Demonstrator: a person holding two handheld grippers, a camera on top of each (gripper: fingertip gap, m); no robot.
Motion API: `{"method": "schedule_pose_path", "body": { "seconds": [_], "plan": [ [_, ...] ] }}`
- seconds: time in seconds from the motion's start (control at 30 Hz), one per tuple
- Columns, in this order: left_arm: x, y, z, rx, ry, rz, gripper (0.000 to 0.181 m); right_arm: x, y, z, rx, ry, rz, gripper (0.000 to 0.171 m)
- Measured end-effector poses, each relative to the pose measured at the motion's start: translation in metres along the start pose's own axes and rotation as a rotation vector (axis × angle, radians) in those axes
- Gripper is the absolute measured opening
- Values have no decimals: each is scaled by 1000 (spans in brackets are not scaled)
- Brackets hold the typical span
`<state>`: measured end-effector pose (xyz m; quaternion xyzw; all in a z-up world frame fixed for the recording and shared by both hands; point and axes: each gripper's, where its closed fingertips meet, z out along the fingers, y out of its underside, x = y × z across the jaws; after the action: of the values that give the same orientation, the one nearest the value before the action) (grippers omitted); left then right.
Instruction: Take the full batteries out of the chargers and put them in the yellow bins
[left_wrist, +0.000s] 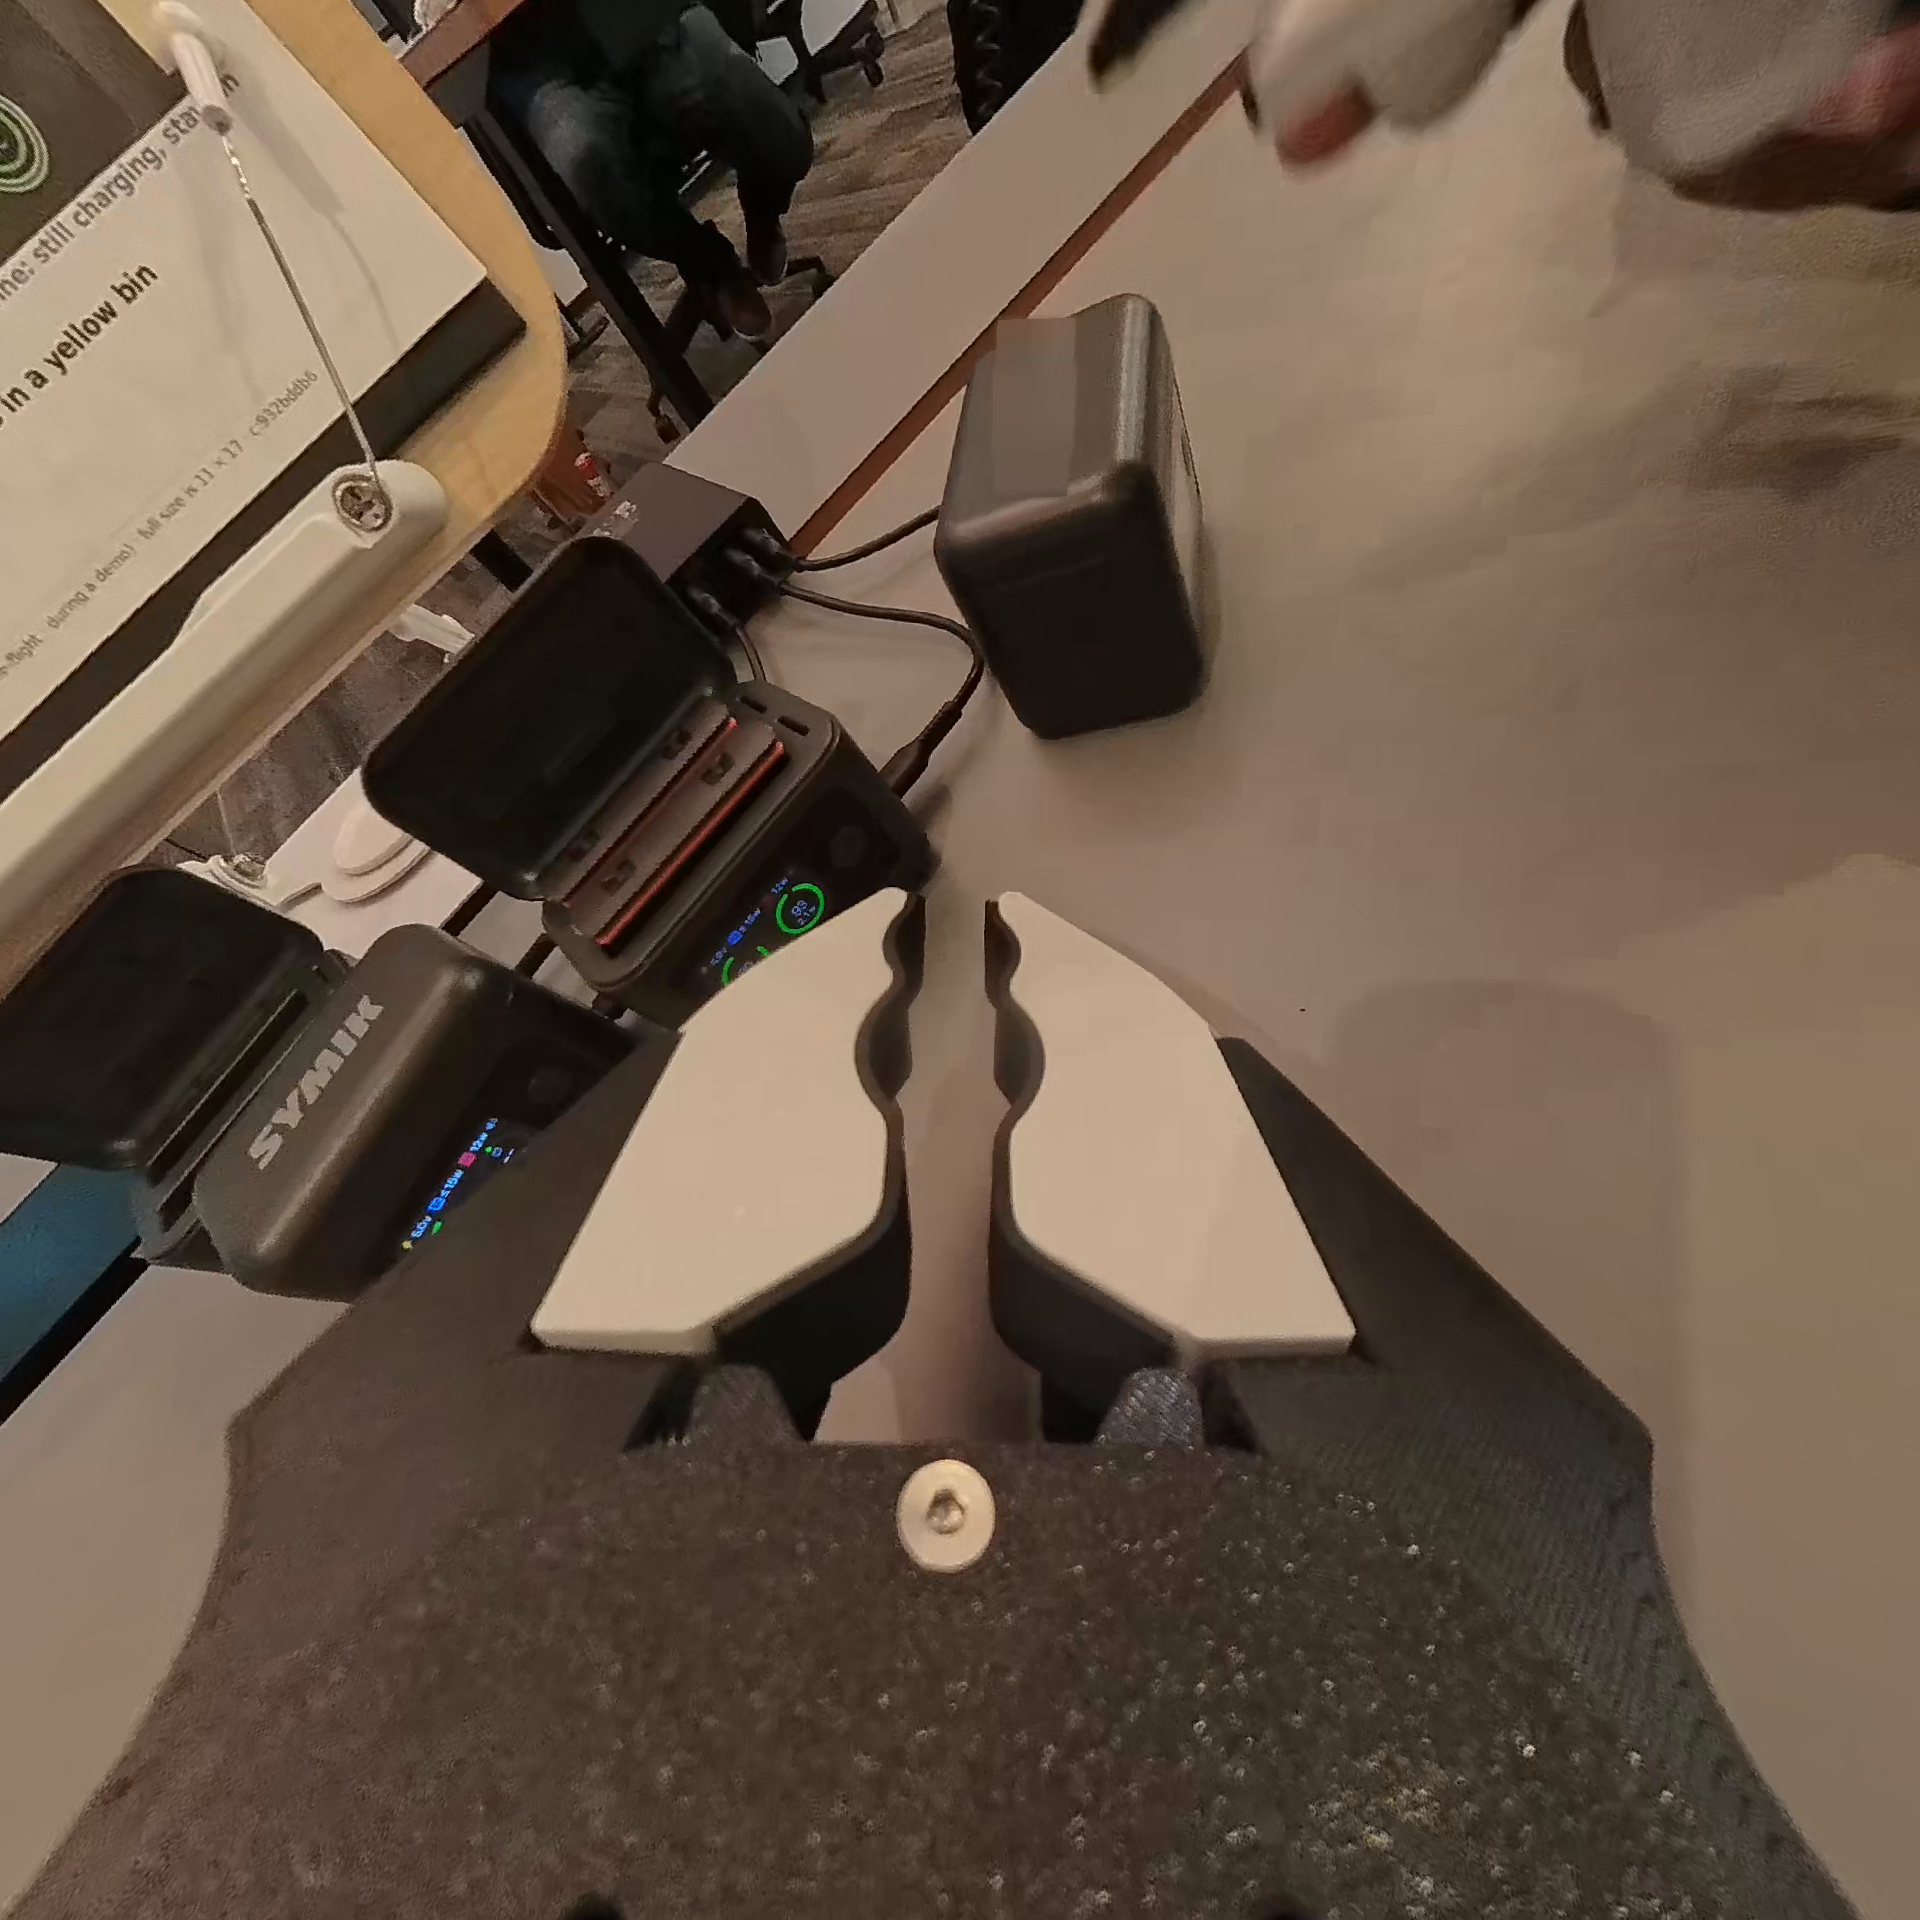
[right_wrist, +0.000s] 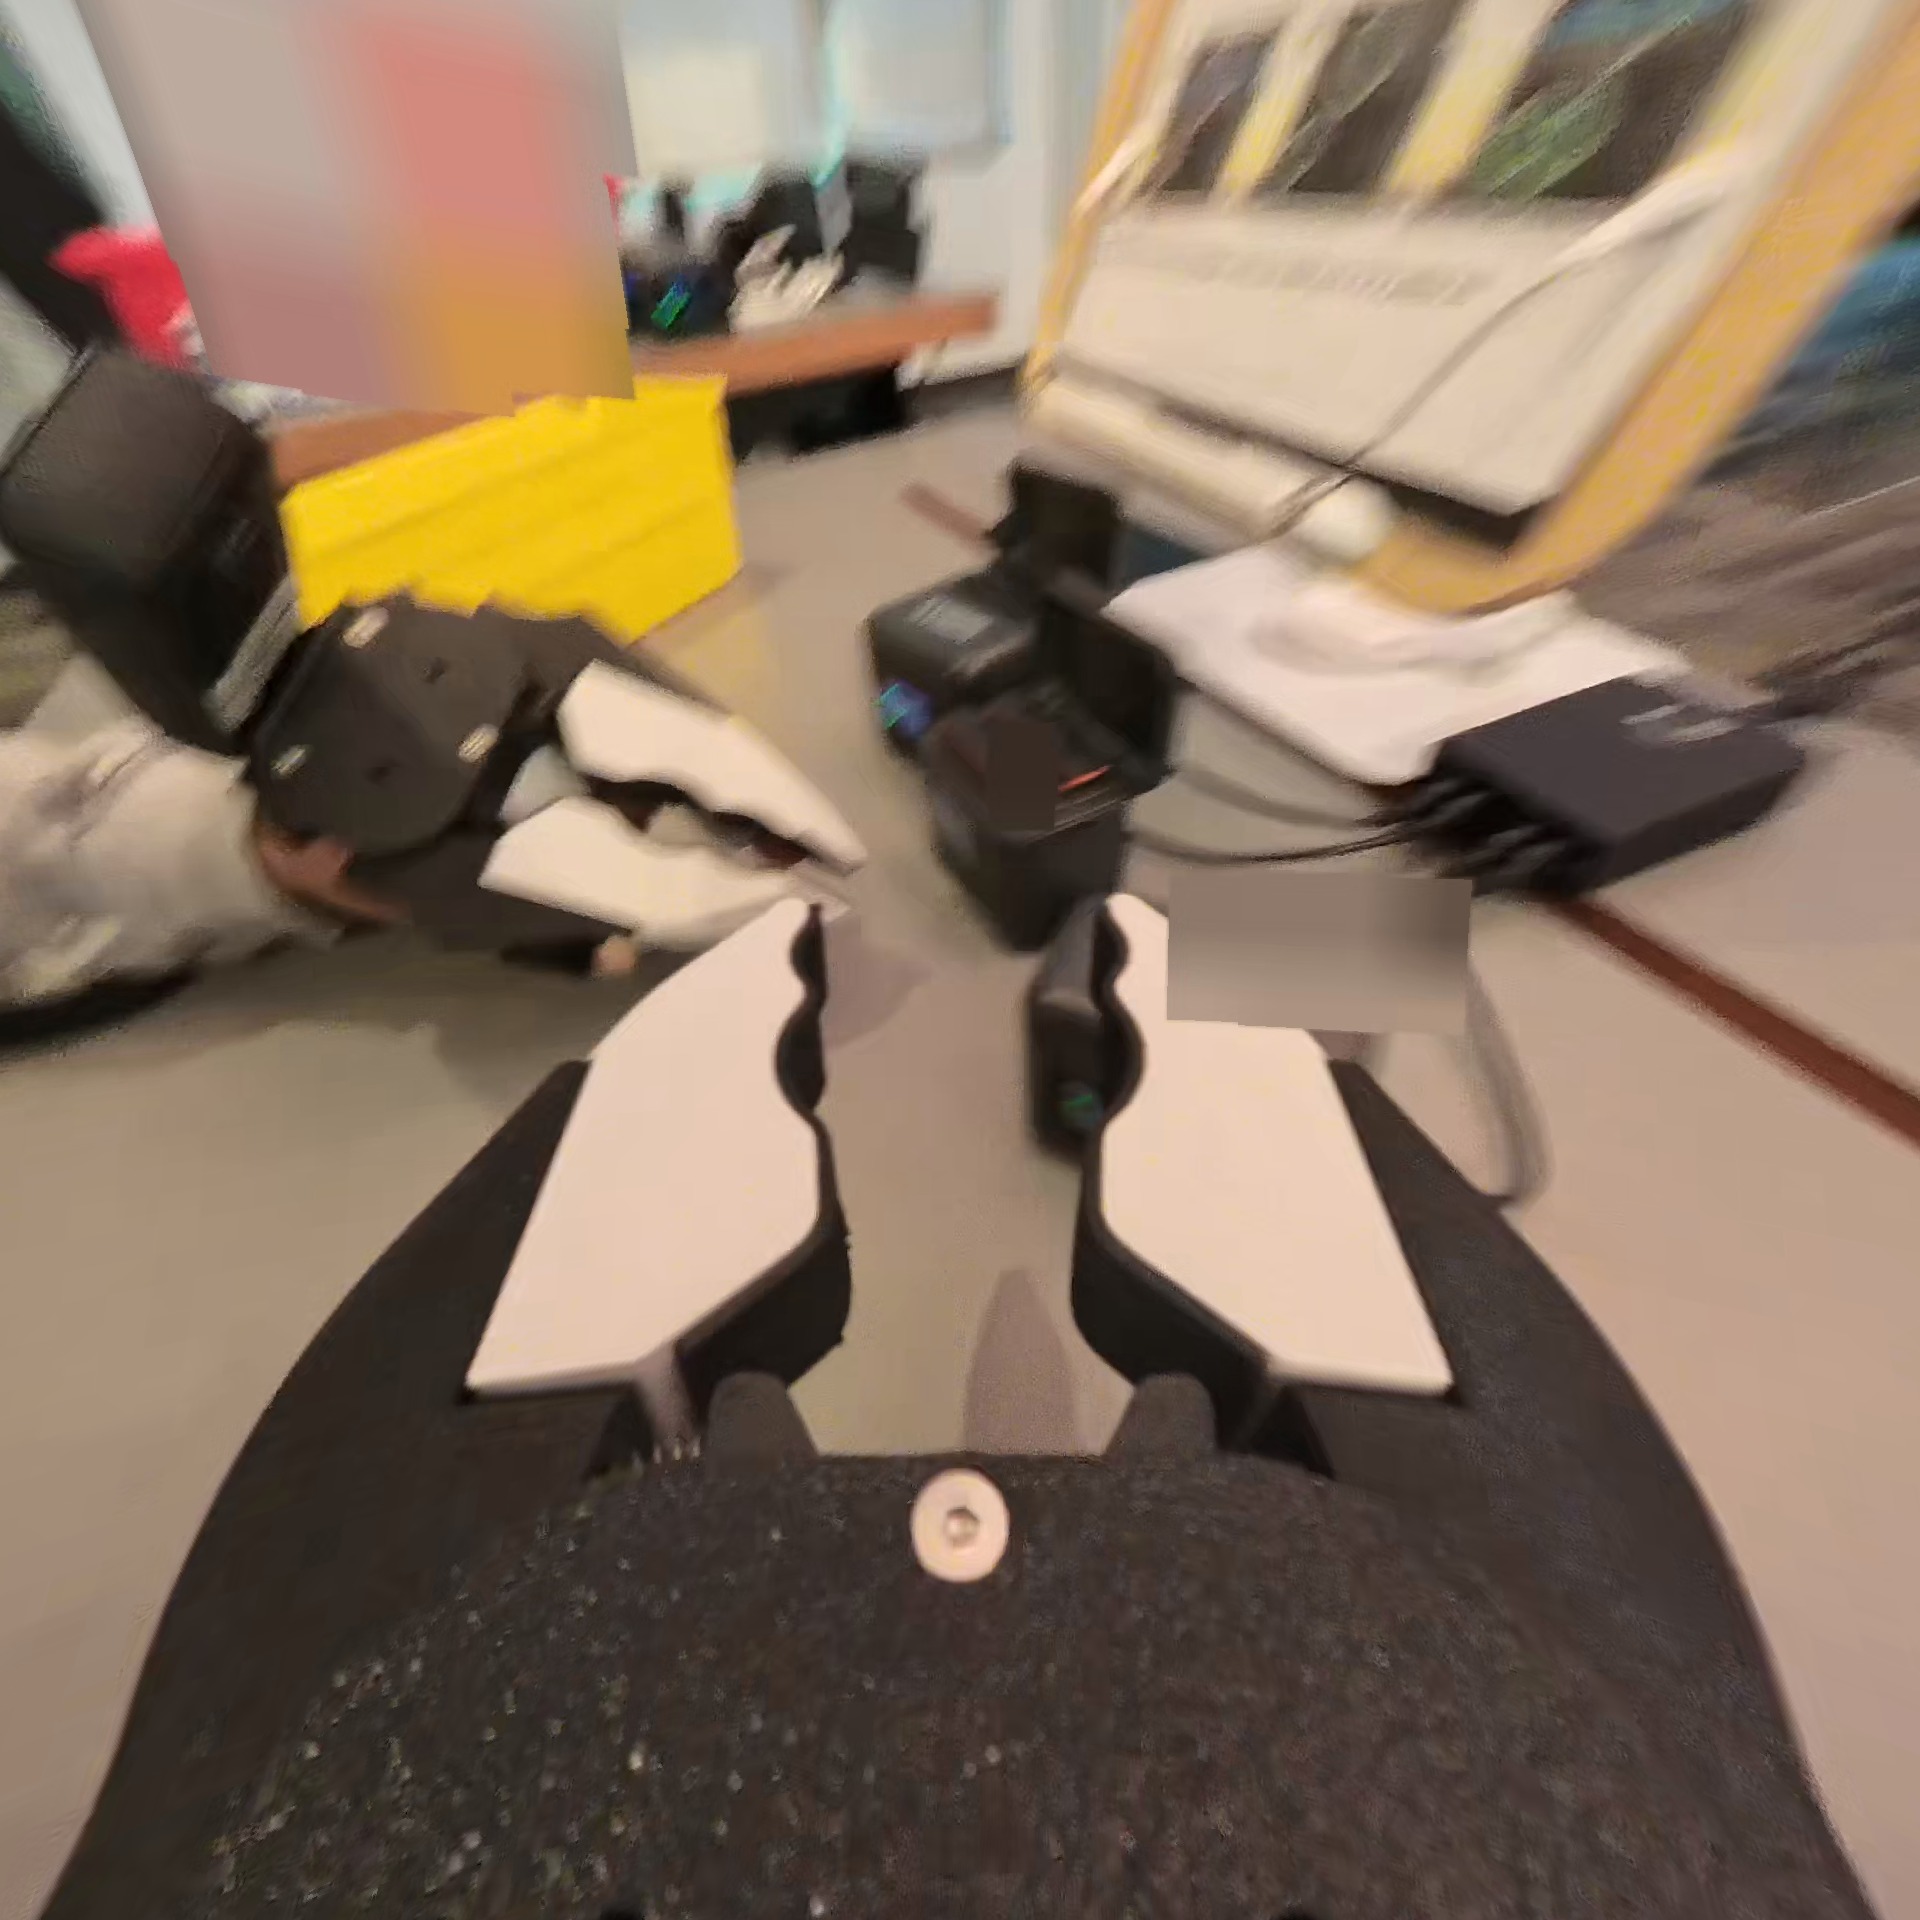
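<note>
Approach step: left tongs (left_wrist: 951, 914) narrow and empty, right tongs (right_wrist: 961, 925) wider and empty. Next, likely grip a battery (left_wrist: 691, 831) in the open charger (left_wrist: 727, 894).

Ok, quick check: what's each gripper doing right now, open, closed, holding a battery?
Left gripper: open by a narrow gap, holding nothing.
Right gripper: open, holding nothing.
</note>
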<state>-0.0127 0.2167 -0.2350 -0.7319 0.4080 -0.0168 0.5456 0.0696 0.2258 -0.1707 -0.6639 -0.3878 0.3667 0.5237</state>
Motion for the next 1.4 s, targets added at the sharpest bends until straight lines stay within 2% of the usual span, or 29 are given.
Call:
{"method": "schedule_pose_path", "body": {
  "seconds": [0.07, 0.13, 0.2, 0.33, 0.5, 0.6, 0.67, 1.07, 1.4],
  "plan": [
    [0, 0, 0, 0, 0, -6, 10, 36, -15, -15, 106, 186, -5, 70],
    [0, 1, 1, -1, 4, -12, 10, 59, -11, -21, 96, 297, -38, 98],
    [2, 1, 2, -4, 8, -11, 10, 69, 5, -14, -12, 319, -105, 118],
    [3, 2, 2, -8, 7, 2, 10, 67, 46, 10, -280, 237, -201, 134],
    [3, 2, 2, -8, 12, 0, 10, 61, 70, 27, -405, 177, -253, 130],
    [5, 3, 3, -14, 13, 21, 11, 64, 74, 32, -423, 197, -245, 109],
    [6, 4, 3, -14, 12, 30, 10, 62, 76, 35, -437, 213, -218, 89],
    [-16, 15, 1, -59, -58, -24, 10, 59, 80, 41, -477, 637, 46, 83],
    [-29, 21, -3, -67, -86, -63, 10, 59, 80, 40, -473, 645, 13, 85]
  ]
}}
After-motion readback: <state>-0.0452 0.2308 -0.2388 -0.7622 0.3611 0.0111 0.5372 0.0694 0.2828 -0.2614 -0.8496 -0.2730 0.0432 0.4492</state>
